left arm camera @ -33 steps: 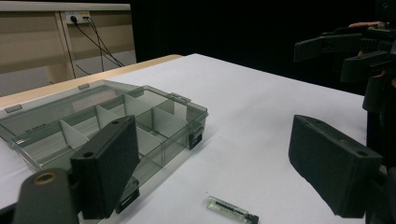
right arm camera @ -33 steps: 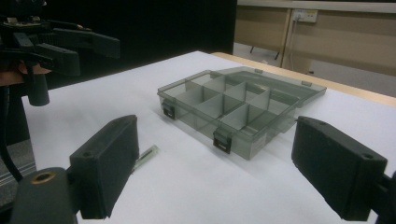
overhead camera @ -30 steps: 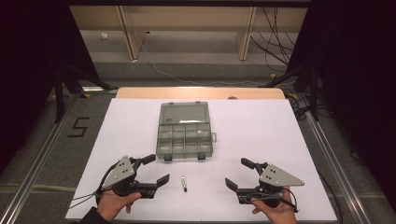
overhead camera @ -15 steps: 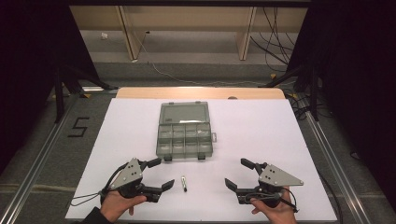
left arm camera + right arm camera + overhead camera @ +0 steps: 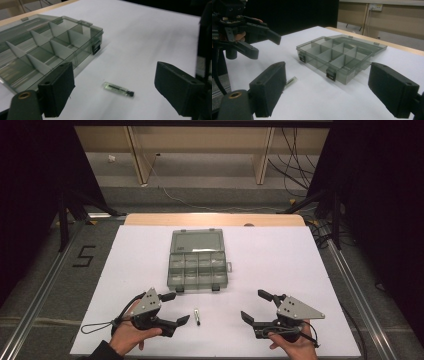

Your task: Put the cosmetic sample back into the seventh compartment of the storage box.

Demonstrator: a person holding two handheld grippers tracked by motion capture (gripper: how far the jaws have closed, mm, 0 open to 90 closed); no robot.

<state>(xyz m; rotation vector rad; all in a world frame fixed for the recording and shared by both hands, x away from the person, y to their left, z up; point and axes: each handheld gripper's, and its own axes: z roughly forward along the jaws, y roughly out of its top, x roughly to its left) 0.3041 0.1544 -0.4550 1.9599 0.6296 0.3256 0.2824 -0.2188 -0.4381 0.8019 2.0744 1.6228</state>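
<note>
A small clear tube with a black tip (image 5: pixel 197 316) lies flat on the white table (image 5: pixel 280 255), just in front of an open grey compartment box (image 5: pixel 197 262). My left gripper (image 5: pixel 179 308) is open just left of the tube, jaws pointing at it. In the left gripper view the tube (image 5: pixel 118 88) lies between and ahead of the wide-apart jaws (image 5: pixel 115 75), with the box (image 5: pixel 37 50) at the left. My right gripper (image 5: pixel 252 305) is open to the tube's right and holds nothing. In the right gripper view the box (image 5: pixel 339 57) lies ahead and the tube (image 5: pixel 290 82) sits by the left jaw.
The box's lid (image 5: pixel 196 241) lies flat behind its empty compartments. A wooden strip (image 5: pixel 215 219) runs along the table's far edge. Metal rails (image 5: pixel 45 285) flank the table. The left gripper (image 5: pixel 262 37) is seen at the right gripper view's upper left.
My left gripper has shifted a little to the right and toward the near edge, closer to the tube. The right gripper, tube and box have stayed put.
</note>
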